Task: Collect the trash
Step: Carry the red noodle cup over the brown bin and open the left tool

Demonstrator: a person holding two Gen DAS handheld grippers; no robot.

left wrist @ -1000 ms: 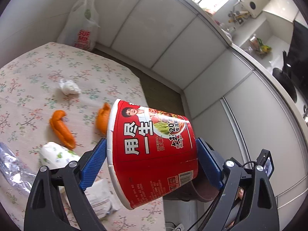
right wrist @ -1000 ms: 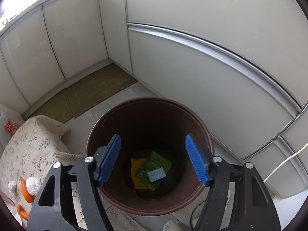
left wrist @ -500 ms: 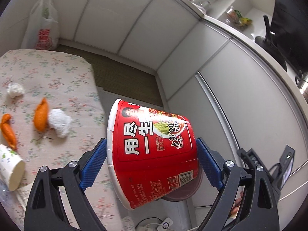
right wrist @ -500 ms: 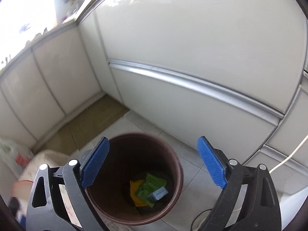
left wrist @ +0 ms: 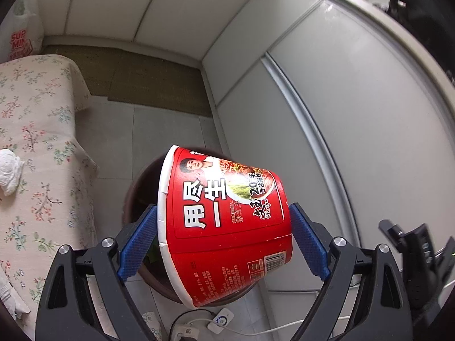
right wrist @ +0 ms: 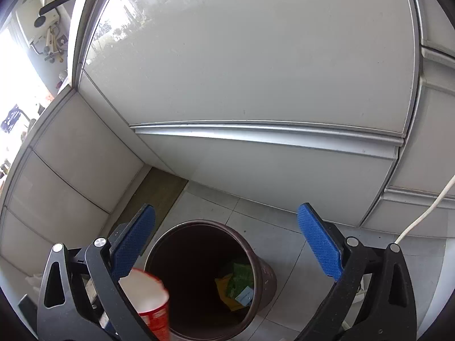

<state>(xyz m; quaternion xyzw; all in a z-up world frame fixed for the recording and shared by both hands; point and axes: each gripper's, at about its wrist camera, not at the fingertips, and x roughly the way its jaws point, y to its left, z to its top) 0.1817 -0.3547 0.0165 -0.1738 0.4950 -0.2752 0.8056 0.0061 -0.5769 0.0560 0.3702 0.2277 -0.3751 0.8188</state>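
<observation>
My left gripper (left wrist: 223,237) is shut on a red instant-noodle cup (left wrist: 224,218), held on its side with the white rim to the left, right above a brown trash bin (left wrist: 133,196) on the floor. The cup also shows in the right wrist view (right wrist: 150,304), at the bin's near left rim. My right gripper (right wrist: 226,241) is open and empty, above and behind the bin (right wrist: 264,272). Green and yellow wrappers (right wrist: 237,282) lie in the bin's bottom.
A table with a floral cloth (left wrist: 34,147) stands left of the bin, with a crumpled white tissue (left wrist: 10,170) on it. Grey cabinet doors (right wrist: 256,71) stand close behind the bin. A brown mat (left wrist: 148,82) and a white power strip with cable (left wrist: 204,322) lie on the floor.
My left gripper has carried the cup off the table to above the bin. My right gripper has risen and drawn back from the bin, still open.
</observation>
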